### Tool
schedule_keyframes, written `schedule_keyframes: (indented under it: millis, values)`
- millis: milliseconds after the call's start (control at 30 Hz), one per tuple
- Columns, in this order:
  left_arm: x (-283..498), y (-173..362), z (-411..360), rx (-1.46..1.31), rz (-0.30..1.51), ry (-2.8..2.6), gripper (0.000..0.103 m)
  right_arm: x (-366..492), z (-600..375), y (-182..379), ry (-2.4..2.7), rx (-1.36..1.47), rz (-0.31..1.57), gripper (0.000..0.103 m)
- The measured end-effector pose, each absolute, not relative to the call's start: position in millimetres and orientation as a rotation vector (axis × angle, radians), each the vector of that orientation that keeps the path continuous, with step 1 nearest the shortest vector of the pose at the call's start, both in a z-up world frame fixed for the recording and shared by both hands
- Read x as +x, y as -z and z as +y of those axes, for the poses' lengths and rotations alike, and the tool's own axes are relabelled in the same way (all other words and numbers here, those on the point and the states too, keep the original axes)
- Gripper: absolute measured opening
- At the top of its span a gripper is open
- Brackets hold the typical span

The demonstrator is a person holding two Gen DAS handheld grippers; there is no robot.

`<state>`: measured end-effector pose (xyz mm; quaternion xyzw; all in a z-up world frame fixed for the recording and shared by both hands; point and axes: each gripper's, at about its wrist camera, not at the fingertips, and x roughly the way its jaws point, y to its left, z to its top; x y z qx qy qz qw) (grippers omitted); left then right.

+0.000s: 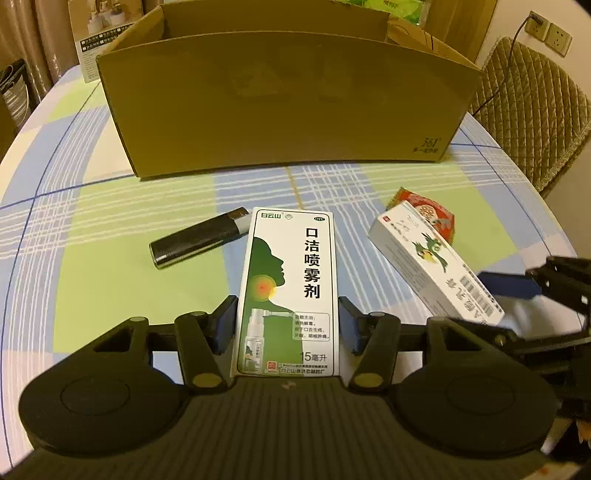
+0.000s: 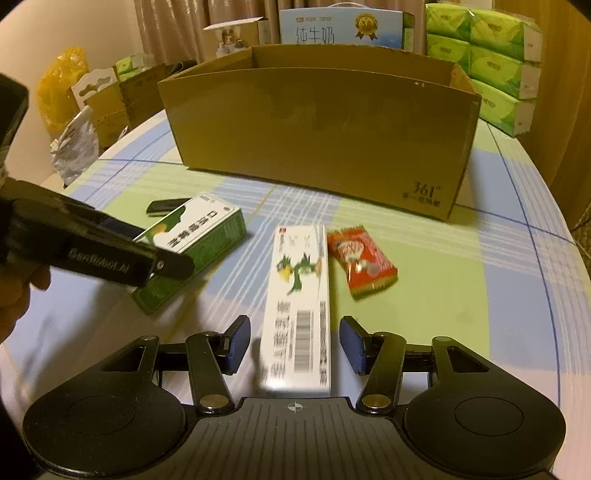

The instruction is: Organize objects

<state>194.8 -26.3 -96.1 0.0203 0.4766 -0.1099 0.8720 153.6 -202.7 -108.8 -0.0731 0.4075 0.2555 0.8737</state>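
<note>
A green-and-white spray box [image 1: 286, 288] lies on the plaid cloth, and my left gripper [image 1: 287, 301] is shut on its near end, a pad against each long side. The same box [image 2: 207, 229] shows in the right wrist view under the left gripper's finger [image 2: 166, 264]. A white box with a green dragon print [image 2: 299, 295] lies between the pads of my right gripper [image 2: 294, 321], which is open with a gap on each side. A red candy wrapper [image 2: 364, 262] lies just right of it. A black lighter [image 1: 199, 240] lies left of the spray box.
An open cardboard box [image 1: 280, 110] stands across the table behind the objects. A quilted chair [image 1: 532, 110] stands at the table's right edge. Green tissue packs [image 2: 491, 55], a milk carton case [image 2: 332, 29] and a yellow bag [image 2: 62, 85] sit beyond the table.
</note>
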Motion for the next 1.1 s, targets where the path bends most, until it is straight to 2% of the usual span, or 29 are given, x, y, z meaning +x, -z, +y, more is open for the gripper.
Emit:
schedule_keyframes:
  millis: [300,433,500,767,1100]
  values:
    - [203,101,-31,0.089,0.968,0.259,0.053,164,-193,117,-0.543,-0.180,0.849,0.049]
    - [209,103,-33,0.106,0.961,0.264,0.053,164,-193,117,-0.532,-0.187,0.847,0.038]
    - [210,104,-35,0.118,0.968,0.261,0.051,164,-194,117,-0.527,-0.185,0.848,0.036]
    - [194,100,-35,0.113,0.989,0.229,0.051,151,-201,104,-0.489,-0.148,0.852,0.035]
    - [147,68,-32,0.020,0.968,0.199,0.051,110,-224,64,-0.403,-0.039,0.848,0.035]
